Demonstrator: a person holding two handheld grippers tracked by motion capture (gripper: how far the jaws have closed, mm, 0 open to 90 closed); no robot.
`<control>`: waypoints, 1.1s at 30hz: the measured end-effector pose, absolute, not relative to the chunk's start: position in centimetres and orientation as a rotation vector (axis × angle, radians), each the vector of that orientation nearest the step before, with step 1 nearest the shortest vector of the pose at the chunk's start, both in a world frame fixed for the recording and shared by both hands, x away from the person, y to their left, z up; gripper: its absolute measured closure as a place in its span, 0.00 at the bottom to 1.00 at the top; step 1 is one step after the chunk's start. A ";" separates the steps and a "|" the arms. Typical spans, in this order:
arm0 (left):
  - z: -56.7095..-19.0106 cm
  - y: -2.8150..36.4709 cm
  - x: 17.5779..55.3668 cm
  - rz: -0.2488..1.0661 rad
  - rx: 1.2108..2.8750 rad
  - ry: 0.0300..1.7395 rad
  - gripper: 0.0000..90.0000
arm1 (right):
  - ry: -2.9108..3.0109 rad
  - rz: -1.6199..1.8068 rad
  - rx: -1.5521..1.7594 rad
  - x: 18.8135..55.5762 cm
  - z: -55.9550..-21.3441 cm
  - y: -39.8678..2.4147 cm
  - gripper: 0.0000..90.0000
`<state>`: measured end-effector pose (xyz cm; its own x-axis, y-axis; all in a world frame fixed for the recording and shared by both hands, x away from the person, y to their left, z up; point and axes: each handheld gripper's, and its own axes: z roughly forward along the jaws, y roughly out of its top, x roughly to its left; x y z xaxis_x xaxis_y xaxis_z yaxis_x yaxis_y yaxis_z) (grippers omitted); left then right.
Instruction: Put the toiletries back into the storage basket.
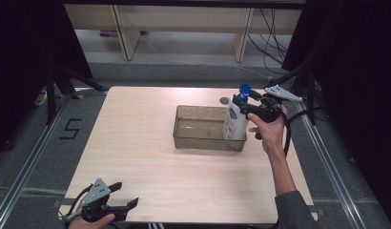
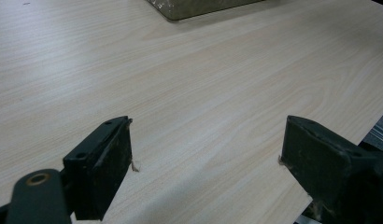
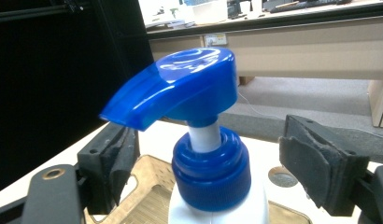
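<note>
Hand-held gripper (image 1: 242,101) in the person's right hand (image 1: 271,130) hovers near the far right part of the bench (image 1: 136,143), its jaws spread apart on either side of the blue collar of a white pump bottle (image 1: 235,119), with clear gaps showing in the right gripper view, so they do not clamp it. That view puts the bottle's blue pump head (image 3: 178,86) above and between the two black jaws, spout pointing left. The bottle stands upright inside the right end of a clear, smoke-tinted plastic tray (image 1: 193,142) that sits right of the bench's centre. A small round fitting (image 1: 224,100) is set into the bench just beyond the tray's far right corner. At the near left corner of the bench, the left hand-held gripper (image 1: 127,195) is held low over the bare wood, its jaws wide apart and holding nothing. A dark marking on the floor (image 1: 71,129) lies off the bench's left edge.
</note>
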<state>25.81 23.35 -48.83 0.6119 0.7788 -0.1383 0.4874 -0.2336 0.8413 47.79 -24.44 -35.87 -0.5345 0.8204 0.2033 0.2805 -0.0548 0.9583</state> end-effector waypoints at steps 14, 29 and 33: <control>-48.8 23.4 25.8 0.387 1.894 1.009 0.17 | 1.755 1.602 1.152 46.1 -35.2 -24.5 0.21; -48.8 23.5 25.9 0.388 1.893 1.000 0.17 | 1.743 1.567 1.165 43.4 -35.6 -25.0 0.19; -48.9 23.3 25.9 0.384 1.869 1.009 0.17 | 1.739 1.567 1.168 42.9 -35.8 -25.0 0.19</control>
<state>25.88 23.33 -48.85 0.6113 0.7771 -0.1499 0.4813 -0.2148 0.8498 42.95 -25.02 -35.80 -0.4934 0.8540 0.1653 0.2532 -0.0408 0.9666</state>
